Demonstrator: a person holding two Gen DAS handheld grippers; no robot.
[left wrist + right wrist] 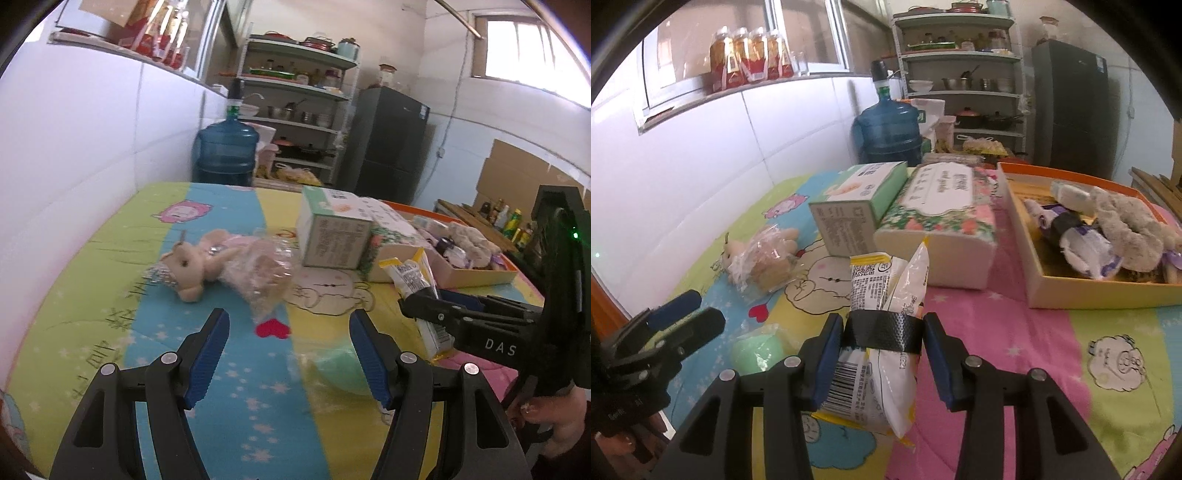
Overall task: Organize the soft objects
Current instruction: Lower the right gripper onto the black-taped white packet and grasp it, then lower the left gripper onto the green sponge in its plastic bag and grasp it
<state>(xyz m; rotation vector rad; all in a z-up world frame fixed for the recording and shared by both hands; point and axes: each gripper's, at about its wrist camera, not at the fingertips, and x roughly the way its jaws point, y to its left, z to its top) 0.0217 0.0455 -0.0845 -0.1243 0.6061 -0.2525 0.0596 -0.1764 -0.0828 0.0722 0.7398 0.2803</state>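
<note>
Right gripper [882,354] is clamped on the snack packet [882,332], pads pinching it mid-length at a black band; packet's long axis runs up-frame, away from me, top end fanned out just short of the floral tissue pack [938,236]. Orange-rimmed box [1071,295] sits right of centre in the right wrist view, up and to the right of the packet, already holding a fuzzy grey plush [1123,225] and some wrapped soft items. So I judge the move as a diagonal carry up-right, over the near wall. Right hand is clearly the nearer one.

Left gripper [288,354] is spread wide, holding nothing. Bagged teddy bear [218,262] lies ahead of it, centre-left in the left wrist view, long axis roughly across the frame, head to the left. Pale green round thing [340,373] sits just inside the right finger; blurred, can't tell material.

Packet: crinkly glossy film, limp. Bear: plush in loose clear plastic, likely slippery. Box: stiff card.
</note>
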